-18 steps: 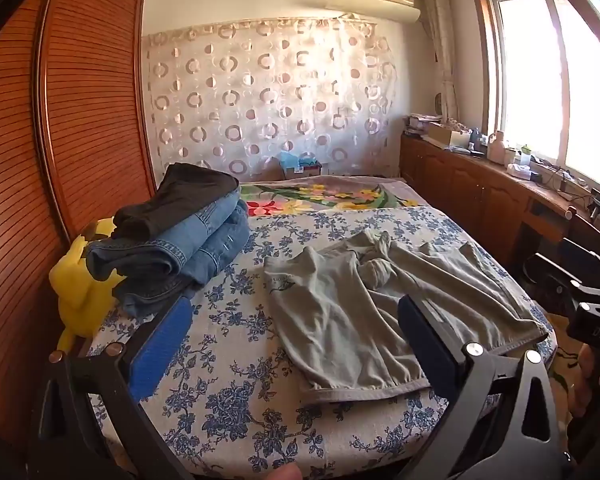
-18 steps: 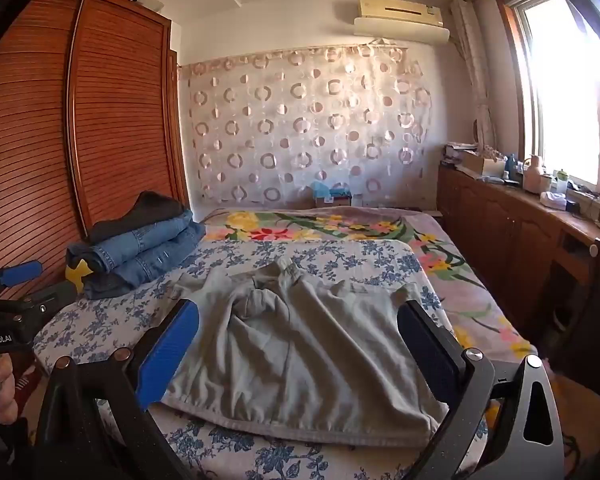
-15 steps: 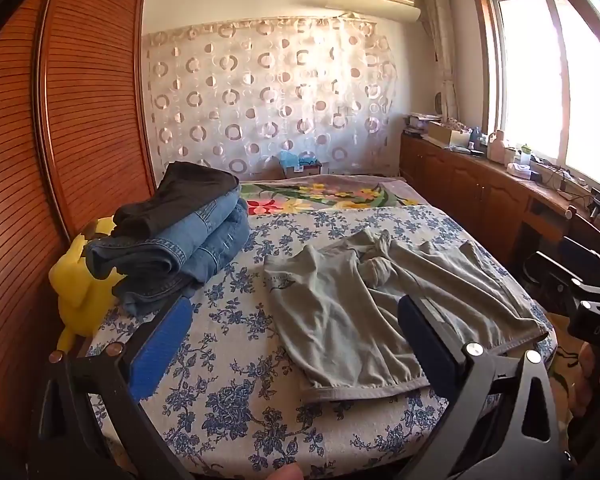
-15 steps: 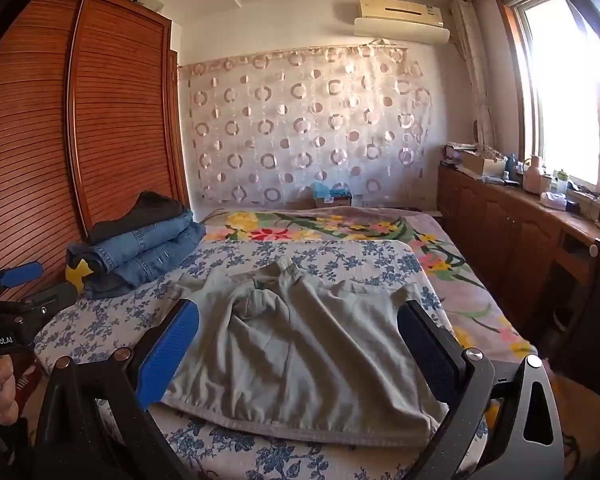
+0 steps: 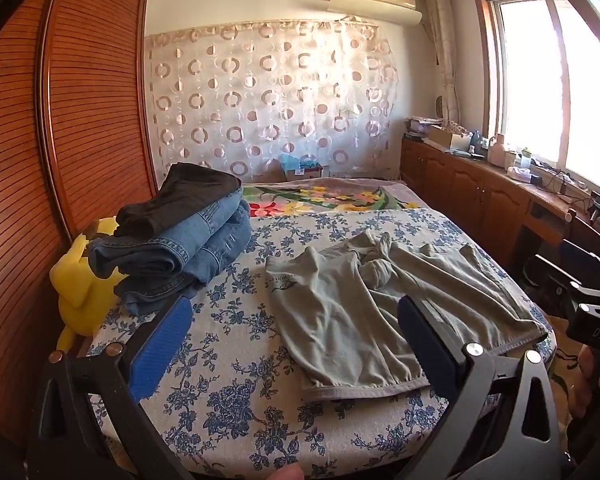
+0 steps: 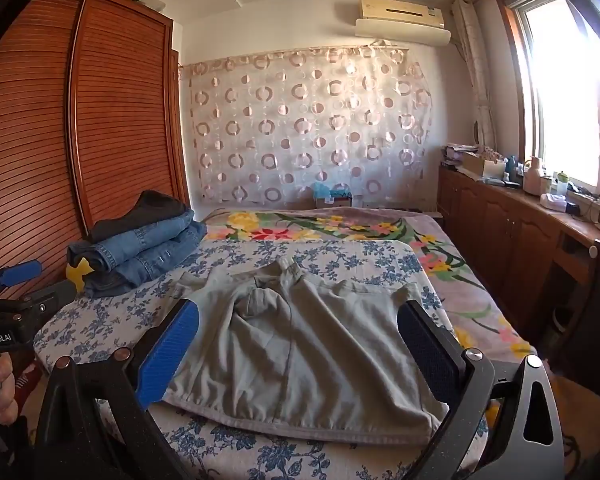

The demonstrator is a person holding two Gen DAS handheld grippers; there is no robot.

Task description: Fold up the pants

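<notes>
Blue-flowered bedding (image 5: 236, 400) covers the near end of the bed, and on it the grey-green pants (image 6: 300, 344) lie spread flat, waistband at the near edge. Both the left gripper (image 5: 292, 340) and the right gripper (image 6: 298, 344) hover above that edge with fingers wide apart, holding nothing. Folded jeans (image 5: 180, 256) are stacked to the left beside a yellow plush toy (image 5: 80, 284), near the wooden wardrobe (image 6: 40, 140).

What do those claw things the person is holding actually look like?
Each is a black plastic frame with triangular cut-outs and silver bolts, ending in two flat fingers faced with ribbed blue pads. The left gripper and right gripper look alike. White lettering marks their bodies: "GenRobot.AI" on the left gripper, "DAS" on the right gripper. Bare hands hold them; no cables show.
</notes>
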